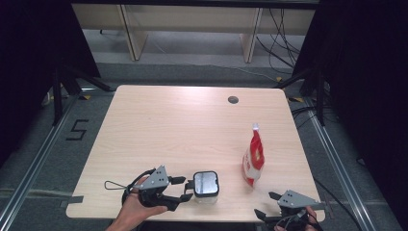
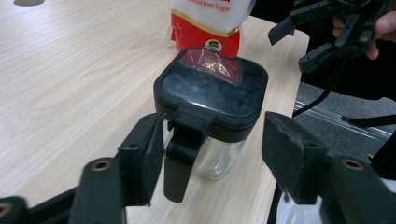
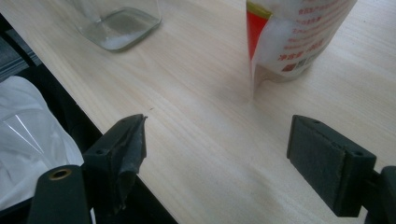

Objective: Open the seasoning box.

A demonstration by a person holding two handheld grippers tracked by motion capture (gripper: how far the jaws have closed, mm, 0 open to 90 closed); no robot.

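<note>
A small glass jar with a black square lid stands near the table's front edge. Its black clasp hangs down the side facing my left gripper. In the left gripper view that gripper is open, with its jaws just short of the jar on either side of the clasp and touching nothing. A red and white sugar bag stands upright to the right of the jar. My right gripper is open at the front right corner and holds nothing. It points towards the bag and the jar.
The light wooden table has a round cable hole at the back right. My right gripper hangs past the table's edge in the left gripper view. White plastic lies below the table's front edge.
</note>
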